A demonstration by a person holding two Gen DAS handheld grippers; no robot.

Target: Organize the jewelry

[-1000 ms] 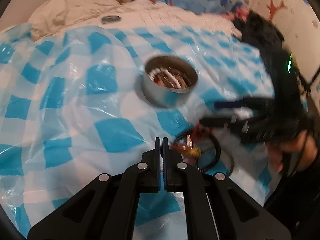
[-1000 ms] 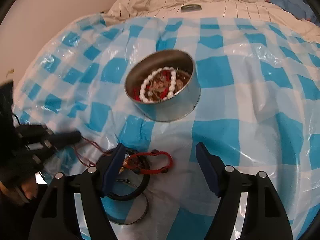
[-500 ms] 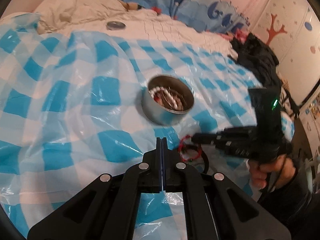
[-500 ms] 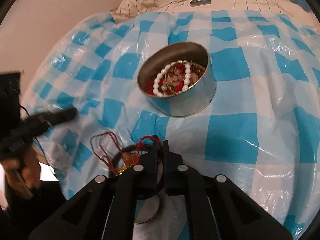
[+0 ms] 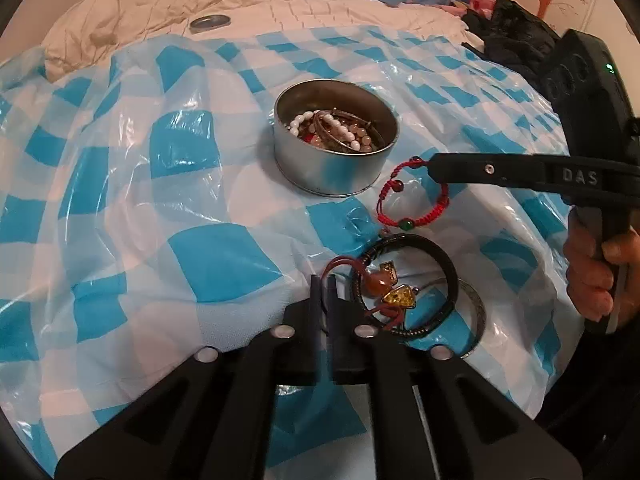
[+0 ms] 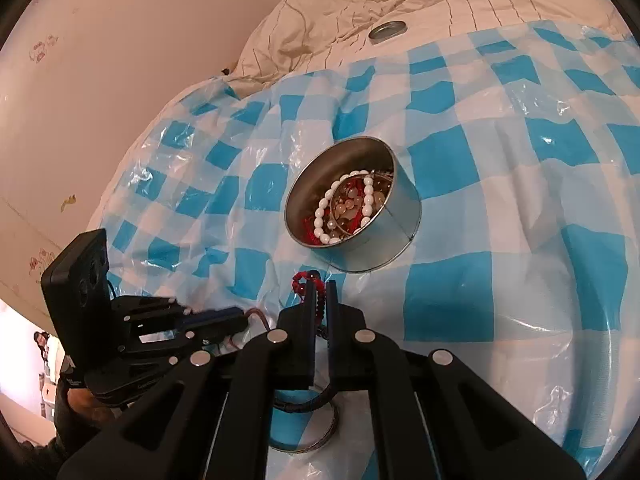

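Observation:
A round metal tin (image 5: 336, 168) (image 6: 384, 240) holding pearl and bead bracelets stands on the blue checked plastic sheet (image 5: 220, 264). My right gripper (image 5: 434, 165) (image 6: 320, 284) is shut on a red cord bracelet (image 5: 412, 200) (image 6: 301, 279), which hangs just off the sheet, right beside the tin. Below it lie a black bangle (image 5: 448, 272) (image 6: 304, 405), a silver bangle (image 5: 474, 316) (image 6: 320, 442) and an amber pendant (image 5: 400, 296) on red cord. My left gripper (image 5: 324, 280) (image 6: 236, 316) is shut at the pile's left edge, with nothing visible between its fingers.
A flat round lid (image 5: 210, 21) (image 6: 386, 30) lies on the cream quilt (image 5: 120, 12) behind the sheet. Dark clothing (image 5: 516, 28) is heaped at the far right. A hand (image 5: 592, 272) grips the right tool. A wall (image 6: 120, 60) borders the bed.
The right gripper went from wide open to shut on the red cord bracelet and raised it off the pile towards the tin. The left gripper came down closer to the pile.

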